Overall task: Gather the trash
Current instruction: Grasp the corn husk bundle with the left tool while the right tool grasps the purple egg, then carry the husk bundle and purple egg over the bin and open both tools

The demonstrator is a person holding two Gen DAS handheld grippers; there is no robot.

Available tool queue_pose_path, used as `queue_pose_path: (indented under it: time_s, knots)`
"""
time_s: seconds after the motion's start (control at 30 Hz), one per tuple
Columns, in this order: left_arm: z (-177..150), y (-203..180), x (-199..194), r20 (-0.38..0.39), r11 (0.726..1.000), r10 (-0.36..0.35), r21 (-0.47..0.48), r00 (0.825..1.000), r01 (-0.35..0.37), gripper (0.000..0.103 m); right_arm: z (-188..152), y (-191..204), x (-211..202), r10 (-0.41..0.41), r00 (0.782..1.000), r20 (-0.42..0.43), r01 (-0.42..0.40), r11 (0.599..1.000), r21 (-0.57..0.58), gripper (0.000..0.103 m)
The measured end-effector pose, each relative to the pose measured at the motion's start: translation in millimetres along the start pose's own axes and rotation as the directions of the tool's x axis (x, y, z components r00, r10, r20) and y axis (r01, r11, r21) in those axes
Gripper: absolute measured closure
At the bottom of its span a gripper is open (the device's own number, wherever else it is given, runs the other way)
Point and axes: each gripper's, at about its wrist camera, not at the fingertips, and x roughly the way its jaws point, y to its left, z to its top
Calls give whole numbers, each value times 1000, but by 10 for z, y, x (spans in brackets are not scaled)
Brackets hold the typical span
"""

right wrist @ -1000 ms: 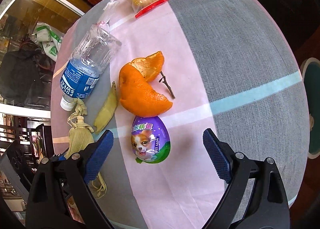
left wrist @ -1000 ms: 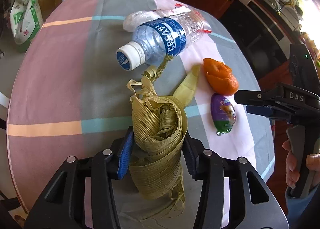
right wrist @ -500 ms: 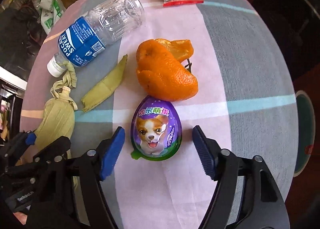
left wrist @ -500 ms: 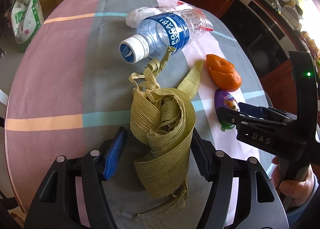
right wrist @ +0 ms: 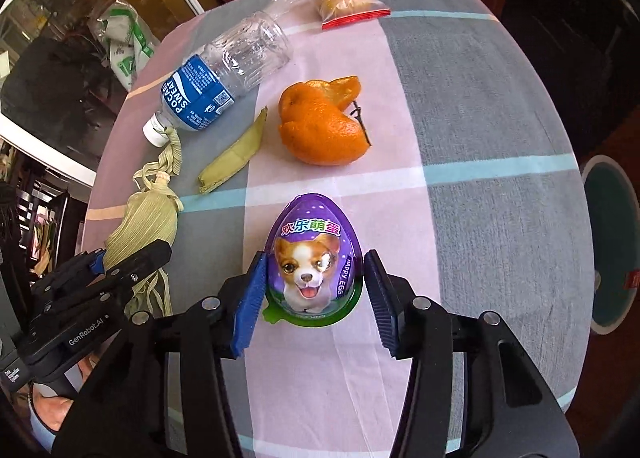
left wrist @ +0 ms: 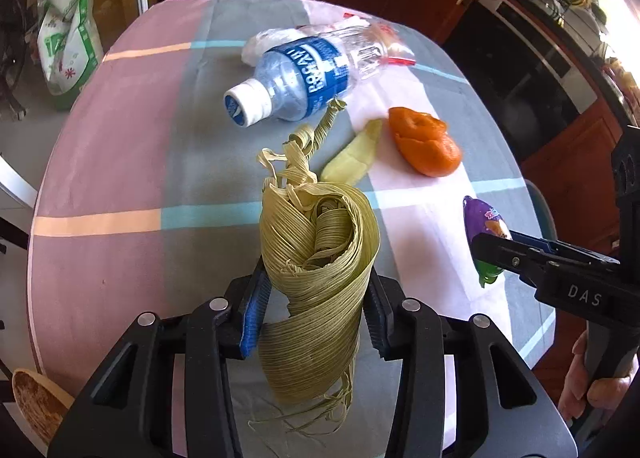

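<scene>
Both grabs just made, I judge. Left gripper fingers, just closing, pinch pale-green ribbed corn husk bundle; right gripper, closing too, clamps purple dog-print plastic egg, both over worktop. Next: carry both to bin, none in view.

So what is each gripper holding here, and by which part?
The left gripper clamps the corn husk around its lower middle. The right gripper grips the purple toy egg by the sides of its wide lower end.
</scene>
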Motion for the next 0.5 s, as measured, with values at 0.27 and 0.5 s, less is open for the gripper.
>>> queue_pose_path:
  time_s: [0.27,0.5]
  knots:
    - [-53,-516,-331,47,994,7,104,999,-11,60,-163,-346,-400,55,996,73,-62,993,101,56]
    - [42,-973,-359,46,984,-19,180,999,10,60,-208,-730,-663,86,988,126,-107,980,167,56]
